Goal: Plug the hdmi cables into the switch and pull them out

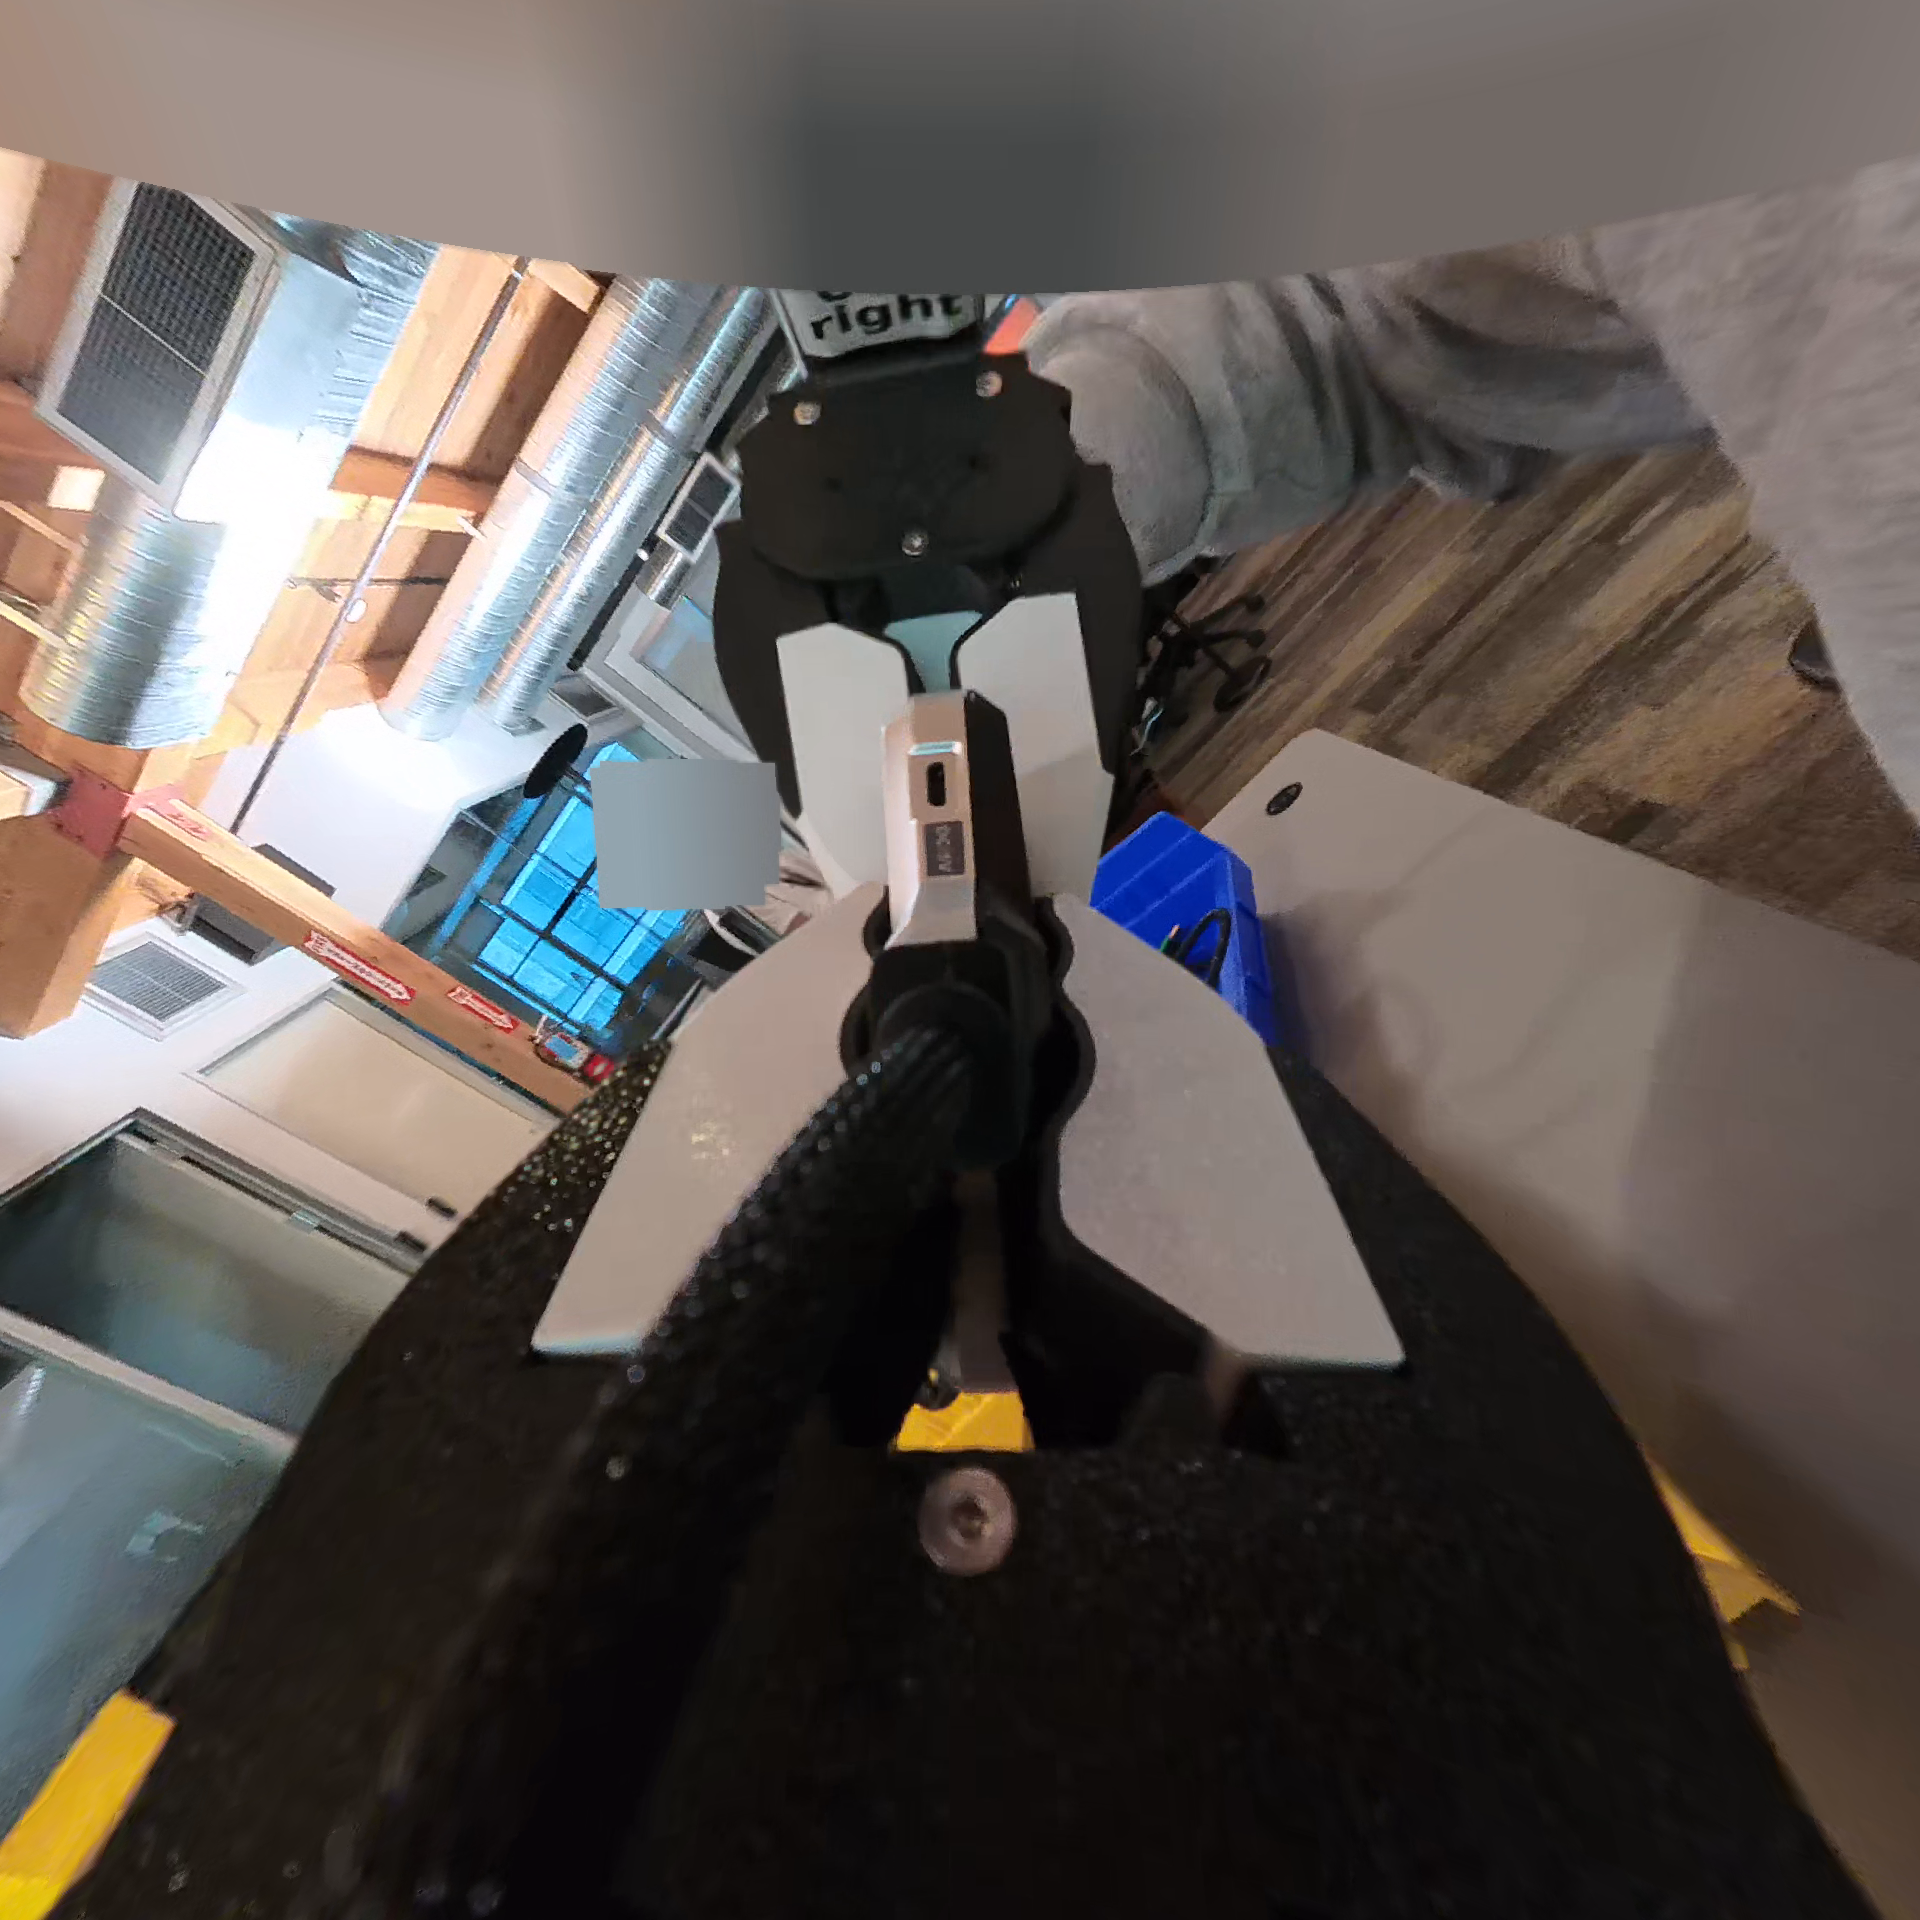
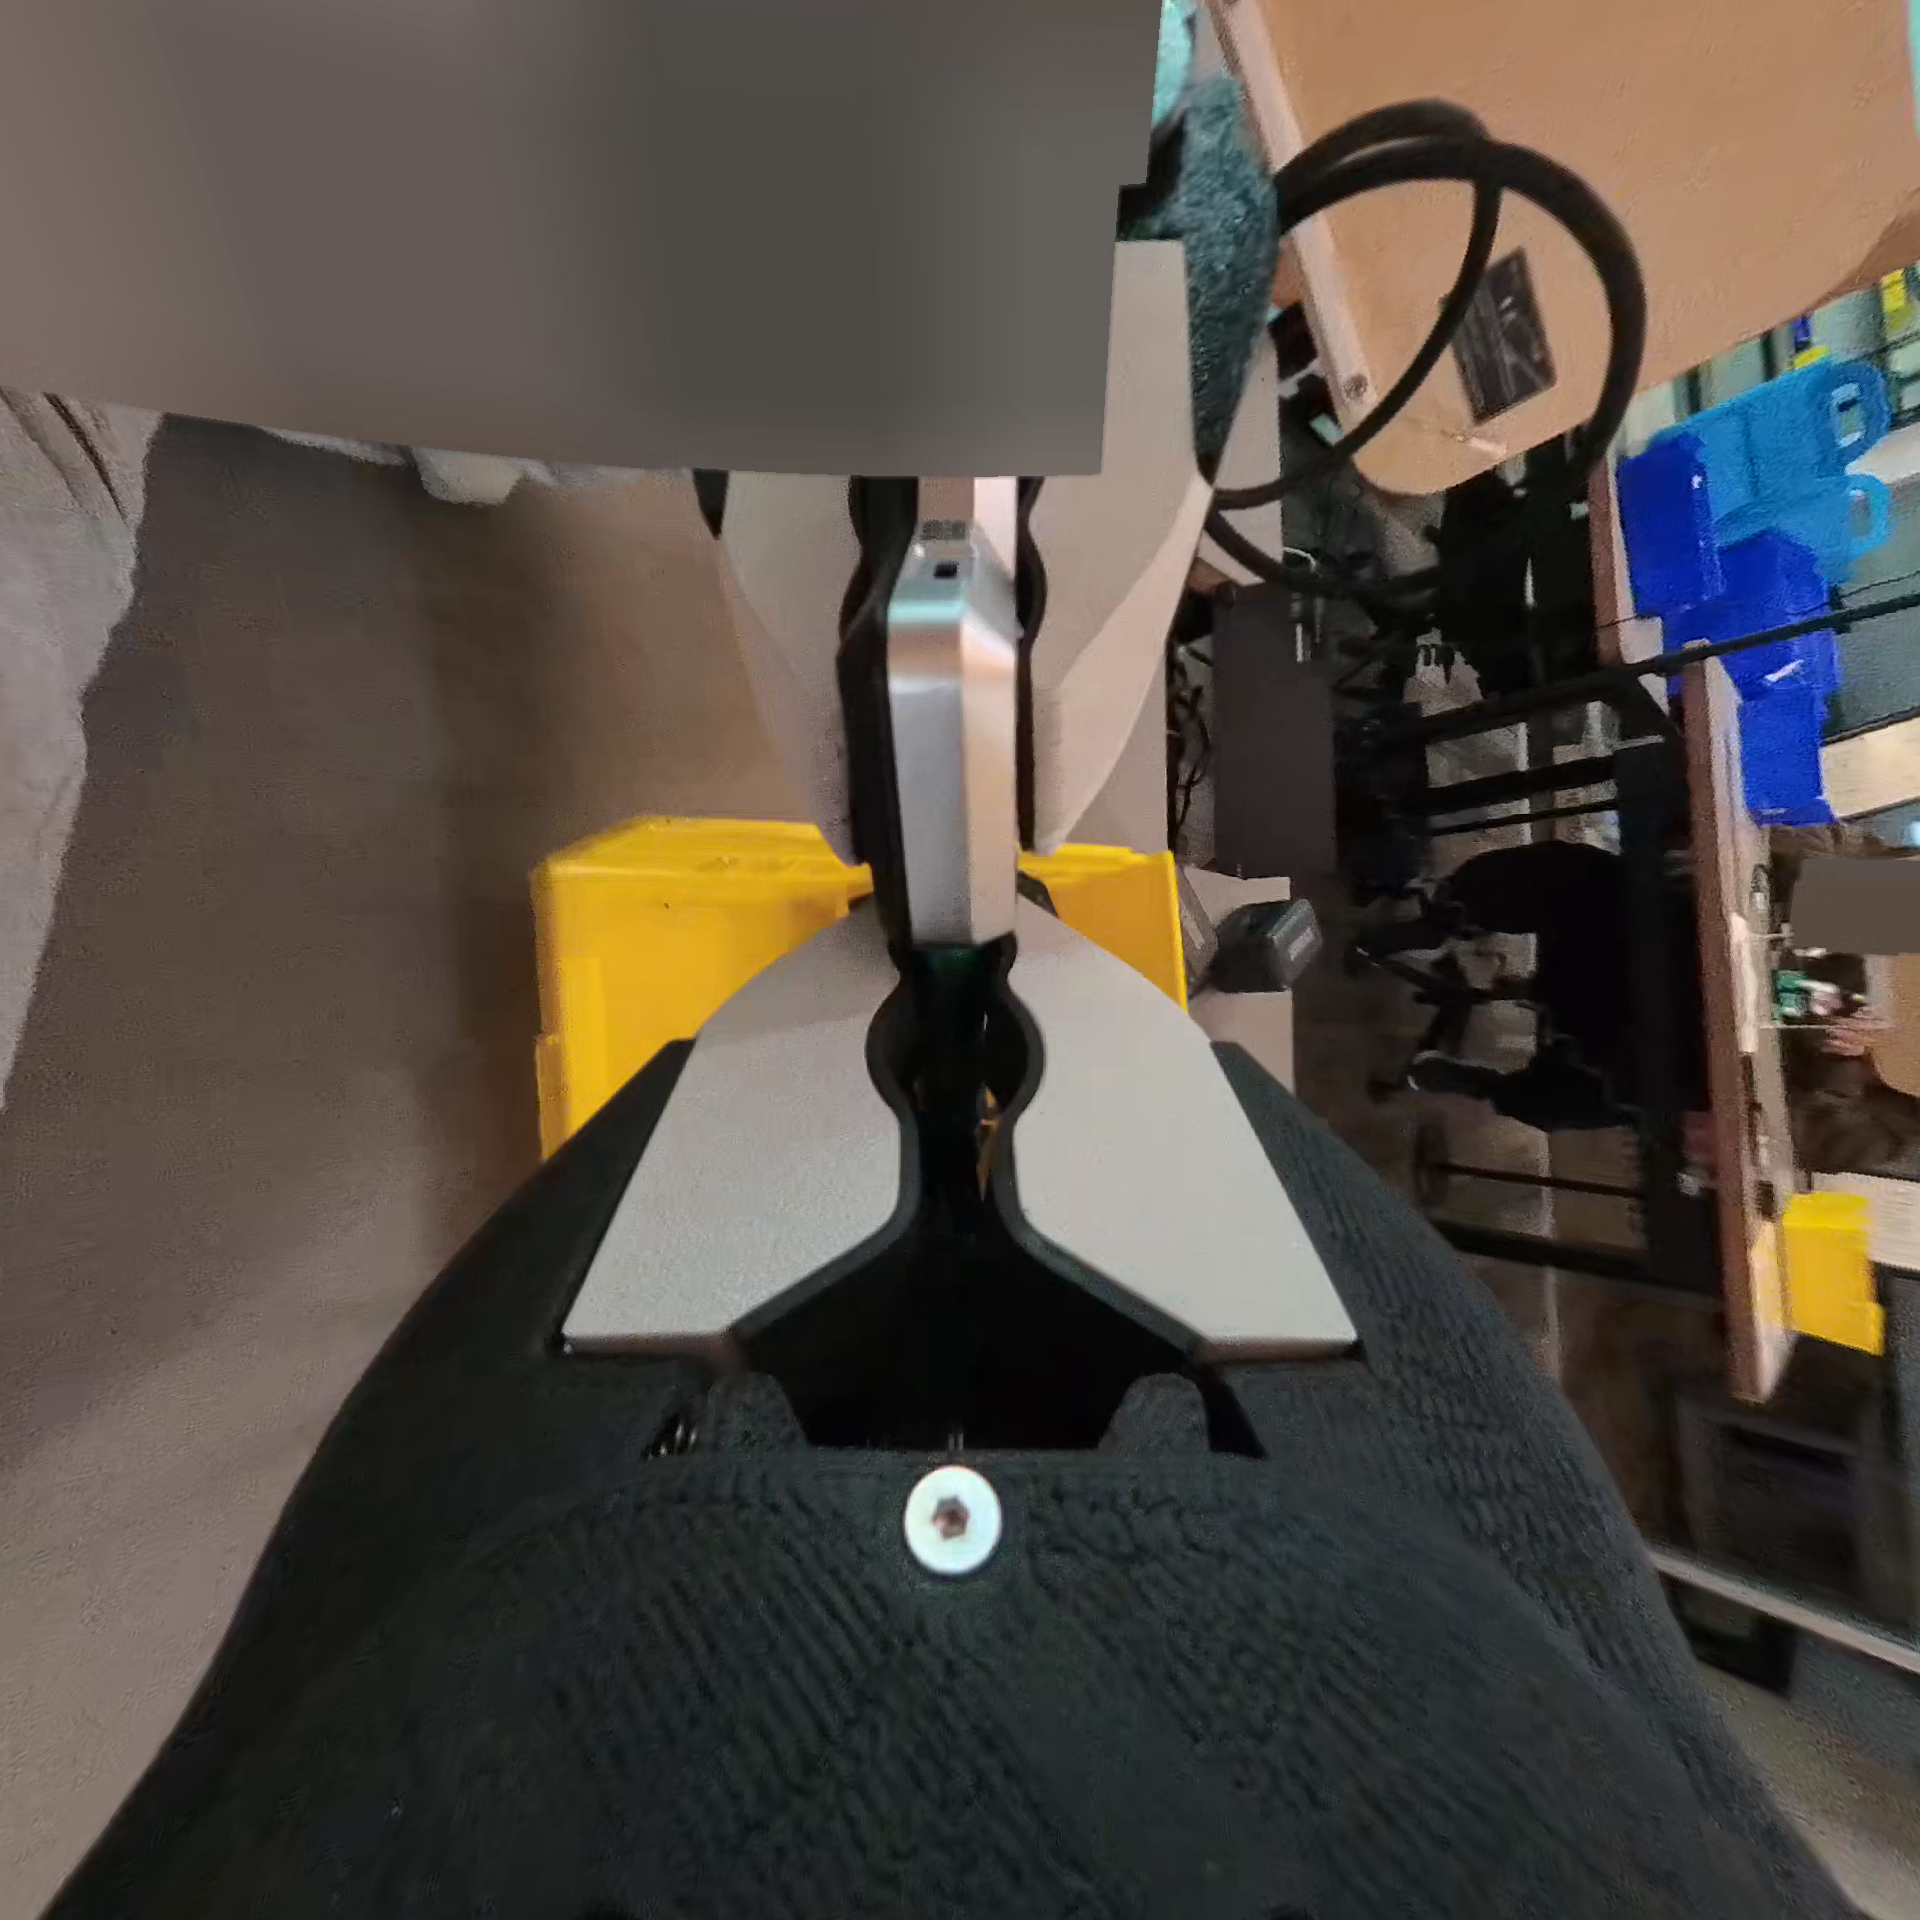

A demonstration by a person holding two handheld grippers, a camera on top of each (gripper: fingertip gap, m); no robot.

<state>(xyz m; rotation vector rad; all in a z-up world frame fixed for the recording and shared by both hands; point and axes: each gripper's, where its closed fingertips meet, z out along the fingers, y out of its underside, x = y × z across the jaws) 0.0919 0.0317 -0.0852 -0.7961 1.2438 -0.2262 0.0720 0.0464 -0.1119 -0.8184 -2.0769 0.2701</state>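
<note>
A silver metal adapter [image 1: 940,821] with a small port on its side and a black braided cable [image 1: 831,1174] is held in the air between both grippers. My left gripper [image 1: 971,914] is shut on the black collar where the cable joins the adapter; the cable runs back between its fingers. My right gripper [image 1: 940,675] faces it and clamps the far end. In the right wrist view, my right gripper [image 2: 956,935] is shut on the near end of the adapter [image 2: 951,748], and the left gripper's fingers [image 2: 790,644] hold the other end.
A yellow bin [image 2: 665,935] sits just behind the adapter. A blue bin [image 1: 1184,894] with wires stands on a white table [image 1: 1558,987]. A grey sleeve [image 1: 1299,395] is behind the right gripper. A black cable loop [image 2: 1455,312] and blue bins [image 2: 1745,582] are at right. Left and right tips are no more than a few centimetres apart.
</note>
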